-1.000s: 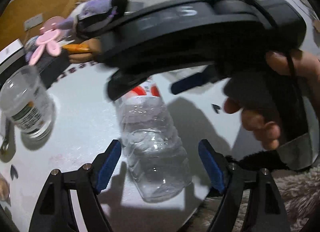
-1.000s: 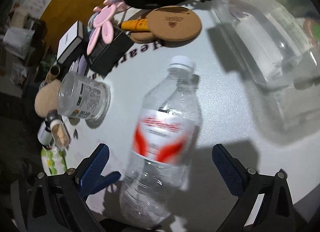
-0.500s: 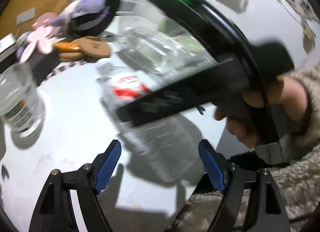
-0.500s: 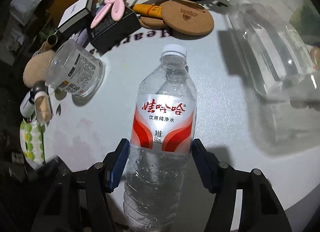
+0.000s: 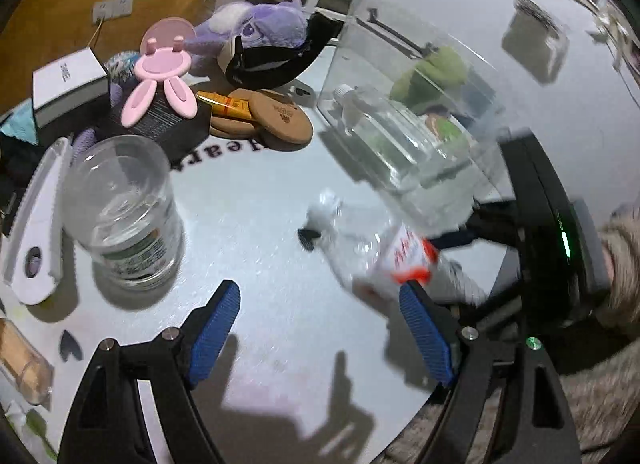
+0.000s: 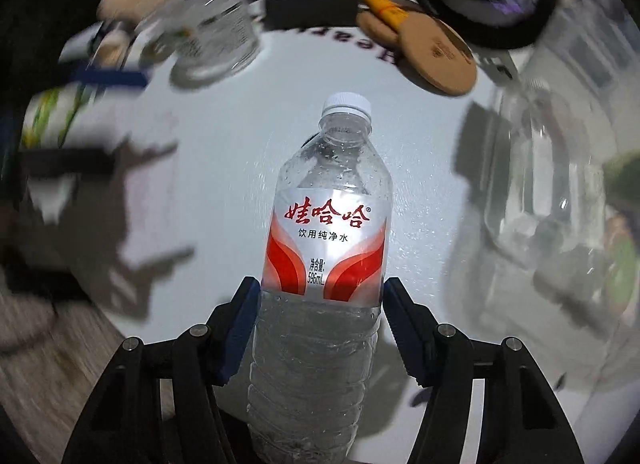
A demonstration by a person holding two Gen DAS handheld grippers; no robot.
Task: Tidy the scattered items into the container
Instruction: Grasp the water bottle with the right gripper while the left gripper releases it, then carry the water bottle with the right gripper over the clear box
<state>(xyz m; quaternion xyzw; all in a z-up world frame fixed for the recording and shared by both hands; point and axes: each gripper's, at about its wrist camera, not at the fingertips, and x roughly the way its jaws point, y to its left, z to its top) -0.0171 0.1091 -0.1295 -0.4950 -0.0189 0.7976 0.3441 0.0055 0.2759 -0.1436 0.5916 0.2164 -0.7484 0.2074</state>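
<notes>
Right tongs (image 6: pixel 320 328) clamping both blue pads against a clear plastic water bottle with a red-and-white label (image 6: pixel 326 264), white cap pointing away. Left tongs (image 5: pixel 320 334) gaping wide, gripping nothing. Sitting ahead-right of them, a clear rectangular plastic container (image 5: pixel 404 104); ahead-left, a squat glass jar (image 5: pixel 124 212).

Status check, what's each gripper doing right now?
Right gripper shut on water bottle, lifted. Left gripper open, empty. Clear container ahead, another bottle inside. Glass jar off to the side.
</notes>
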